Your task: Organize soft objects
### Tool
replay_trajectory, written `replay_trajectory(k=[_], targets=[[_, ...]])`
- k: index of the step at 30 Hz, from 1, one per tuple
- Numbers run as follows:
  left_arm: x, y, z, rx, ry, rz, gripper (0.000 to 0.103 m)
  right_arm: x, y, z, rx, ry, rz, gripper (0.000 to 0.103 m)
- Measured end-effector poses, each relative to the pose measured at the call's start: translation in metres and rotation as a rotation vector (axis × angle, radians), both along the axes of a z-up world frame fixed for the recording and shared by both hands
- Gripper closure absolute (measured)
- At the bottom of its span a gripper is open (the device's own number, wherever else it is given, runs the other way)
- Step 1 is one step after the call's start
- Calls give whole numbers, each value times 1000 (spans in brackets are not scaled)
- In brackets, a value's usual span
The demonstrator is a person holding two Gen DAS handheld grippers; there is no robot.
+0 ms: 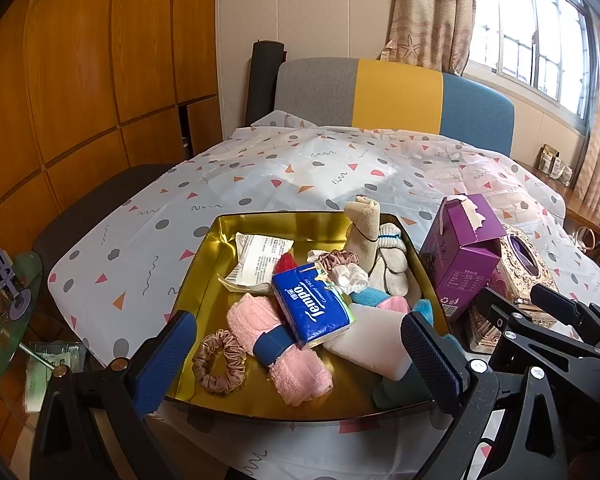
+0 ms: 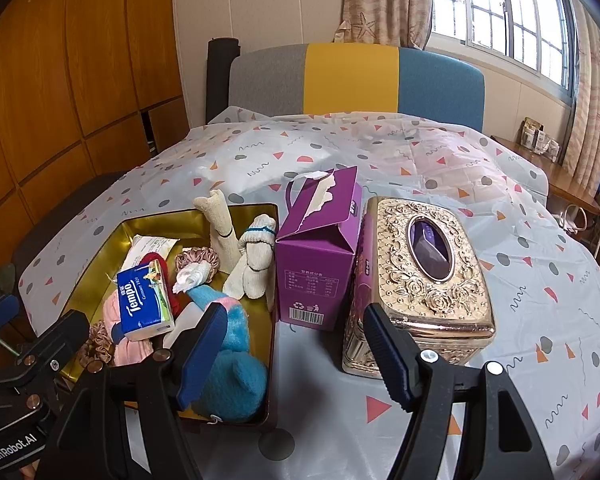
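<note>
Left wrist view: left gripper [image 1: 298, 354] released above gold metal tray [image 1: 204, 276] of soft items on patterned bench [image 1: 260, 168]; right gripper [image 2: 296, 350] released, empty. Likely between picks; next, closing on pink rolled towel [image 1: 256, 320].

A purple box [image 2: 318, 248] stands just beside a shiny gold tissue box [image 2: 428, 272] — both on a spotty tablecloth [image 2: 540, 280]. A striped chair [image 2: 352, 80] waits behind.
</note>
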State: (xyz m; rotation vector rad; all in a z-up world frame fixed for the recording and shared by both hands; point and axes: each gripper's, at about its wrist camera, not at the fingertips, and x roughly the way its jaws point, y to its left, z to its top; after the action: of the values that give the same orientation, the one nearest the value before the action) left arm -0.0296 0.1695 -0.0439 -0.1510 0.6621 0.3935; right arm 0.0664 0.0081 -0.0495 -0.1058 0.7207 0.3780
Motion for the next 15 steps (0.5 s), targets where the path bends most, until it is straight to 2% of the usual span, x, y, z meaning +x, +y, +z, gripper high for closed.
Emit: replay_trajectory(k=[15], targets=[[1,0,-1,0,12,-4,0,0,1,-1,-1,5,3,32]])
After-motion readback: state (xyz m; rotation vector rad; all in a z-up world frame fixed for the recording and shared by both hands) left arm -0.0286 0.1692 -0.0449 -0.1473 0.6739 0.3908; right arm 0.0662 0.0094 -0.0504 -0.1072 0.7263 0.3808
